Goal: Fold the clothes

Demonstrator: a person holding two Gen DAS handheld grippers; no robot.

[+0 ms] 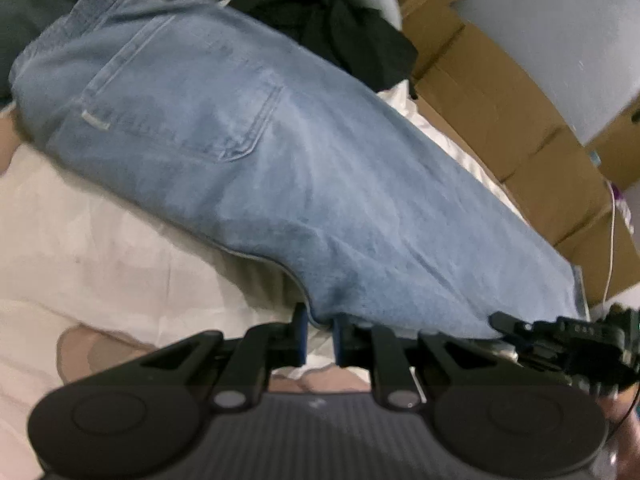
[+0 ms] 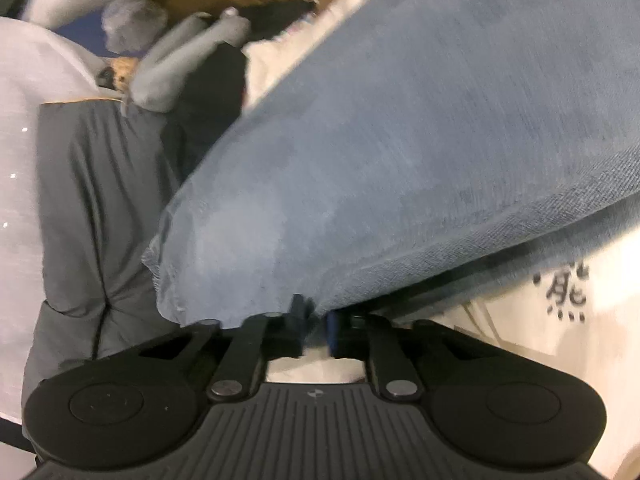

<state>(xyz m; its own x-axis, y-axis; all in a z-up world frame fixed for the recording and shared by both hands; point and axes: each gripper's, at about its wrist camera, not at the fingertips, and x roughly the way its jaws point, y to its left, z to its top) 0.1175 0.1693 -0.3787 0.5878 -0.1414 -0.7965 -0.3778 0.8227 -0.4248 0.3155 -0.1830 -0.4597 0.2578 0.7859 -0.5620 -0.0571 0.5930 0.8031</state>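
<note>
Light blue jeans are lying across a white sheet, long axis running diagonally, waistband toward the upper left in the left wrist view. The left gripper and right gripper are each pinching denim edge.

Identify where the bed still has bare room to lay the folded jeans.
Free: pale sheet left of the jeans, beside the left tool. Crowded: dark clothes beyond the waistband, cardboard boxes along the right.

wrist views, close, sharing jeans
</note>
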